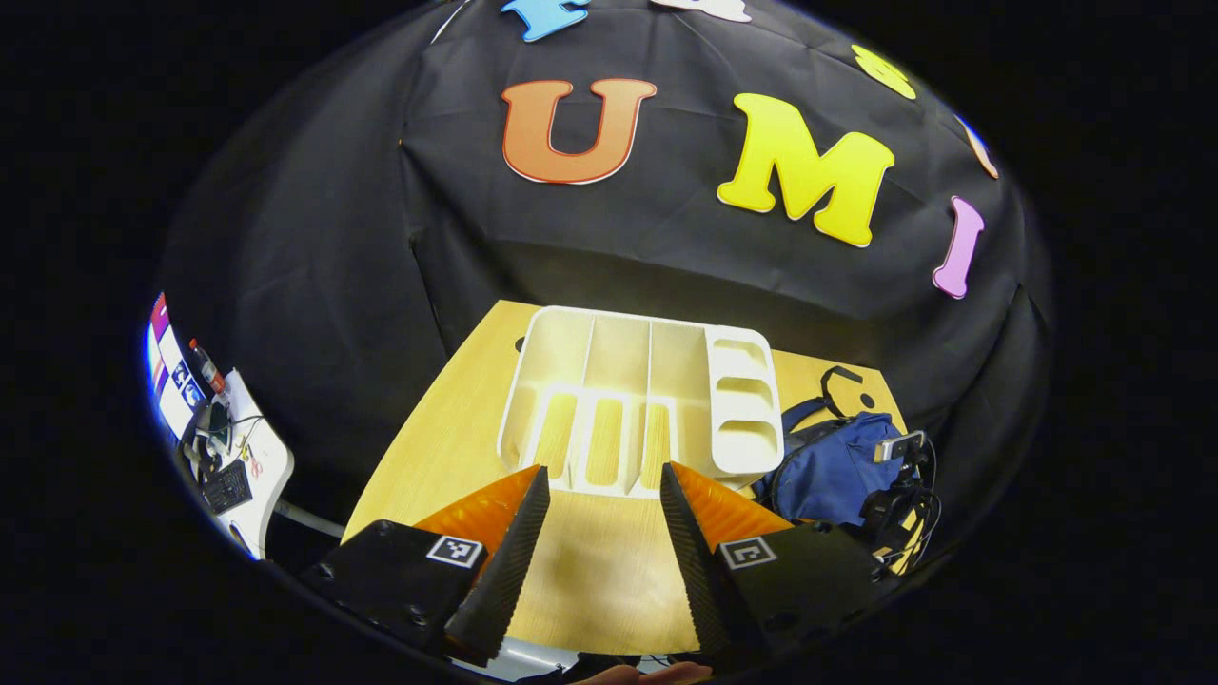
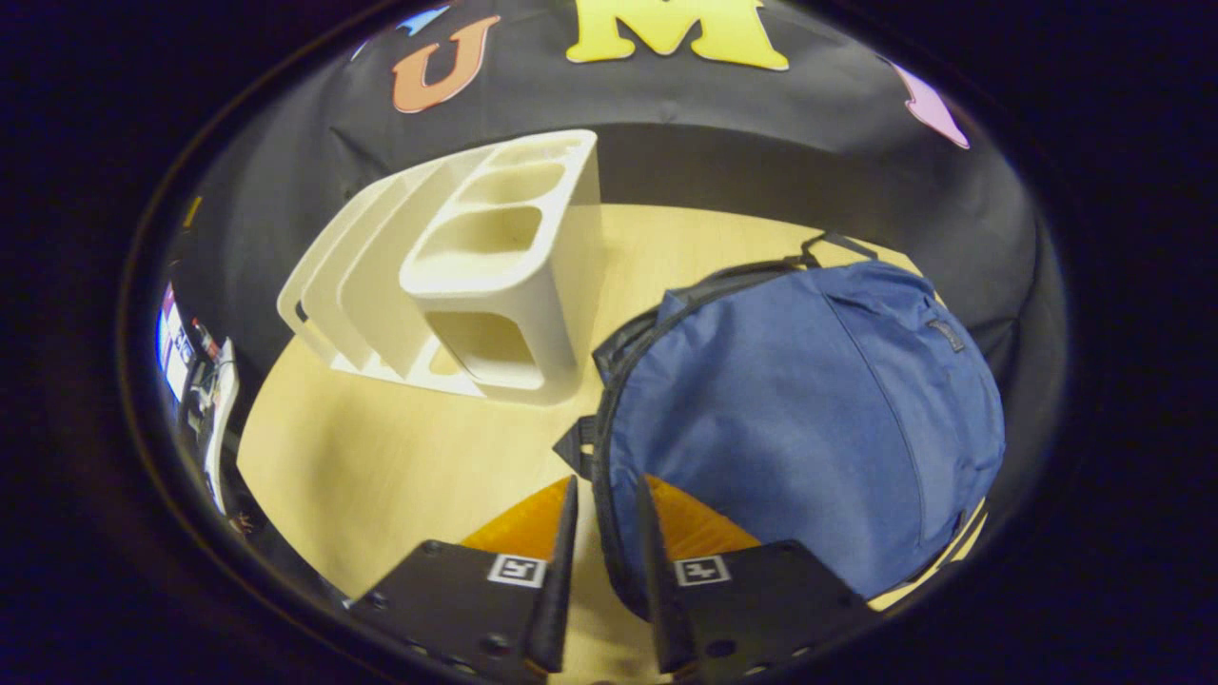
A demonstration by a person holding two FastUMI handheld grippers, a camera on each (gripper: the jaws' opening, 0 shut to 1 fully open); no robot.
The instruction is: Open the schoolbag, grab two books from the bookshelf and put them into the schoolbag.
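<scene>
Stretching out in front of the left claw (image 1: pixel 601 476) is a bare band of pale wood-grain surface (image 1: pixel 590 561), open room between the fingers and the near edge of the bookshelf (image 1: pixel 639 400). That bookshelf is a smooth white plastic rack with upright dividers and slotted floor bays, plus a side column of three rounded pockets on its right; no books stand in its bays. The surface's far edge ends close behind the rack against the black cloth wall, and its left edge drops away toward a small white side table with cluttered gear (image 1: pixel 233 457).

Just beside the rack's right end lies the schoolbag (image 1: pixel 837 466), a soft blue fabric pack with black straps and a carry loop. In the right gripper view the schoolbag (image 2: pixel 809 419) bulges rounded and matte, a dark zipper seam running along its left rim, with the bookshelf (image 2: pixel 495 276) close on its left and a strip of surface (image 2: pixel 381 457) free between them.

The left claw is spread wide, holding nothing. The right claw (image 2: pixel 604 495) is narrowed to a slim gap at the bag's near-left zipper edge; whether both fingers actually press it I cannot tell.
</scene>
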